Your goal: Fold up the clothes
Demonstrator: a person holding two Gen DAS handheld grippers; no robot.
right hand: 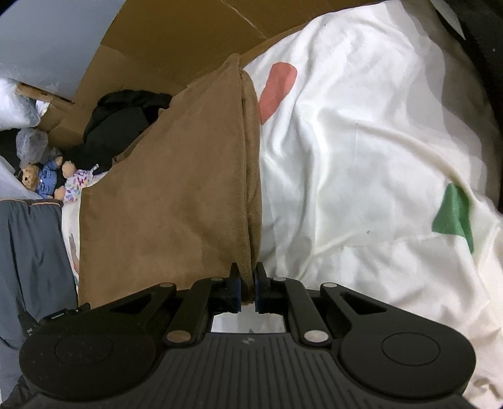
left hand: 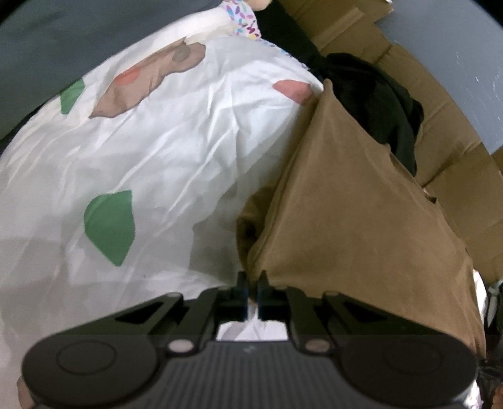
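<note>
**Left wrist view: brown garment held up by both grippers over a white bedsheet**

The left wrist view shows the brown garment (left hand: 355,201) stretched out in front of the left gripper (left hand: 253,280), whose fingers (left hand: 241,283) are clenched on its near corner. The cloth rises from that pinch as a broad, taut sheet, running up to a point near the top. In the right wrist view the same brown garment (right hand: 176,188) hangs with a doubled, folded edge running straight down into the right gripper (right hand: 247,277), and its fingers (right hand: 234,280) are pressed together on that edge.

Behind the garment stands an open cardboard box (left hand: 433,94), its flaps spread; a black garment (left hand: 377,103) lies bundled in it, seen also in the right wrist view (right hand: 125,116) against the box wall (right hand: 163,41).

Under and beside the brown cloth lies a white bedsheet (left hand: 163,151), wrinkled, printed with green, pink and brown patches. It fills the right half of the right wrist view (right hand: 361,157).

Further out in the right wrist view, a small teddy bear in blue clothes (right hand: 41,179) lies by a clear plastic bag (right hand: 31,141), with a piece of cloth in a multicoloured speckled print (right hand: 78,185) just beside it and a dark grey fabric (right hand: 31,251) below. The same speckled print (left hand: 242,19) shows at the top of the left wrist view. A pale grey wall (left hand: 456,47) closes the room behind the box.
</note>
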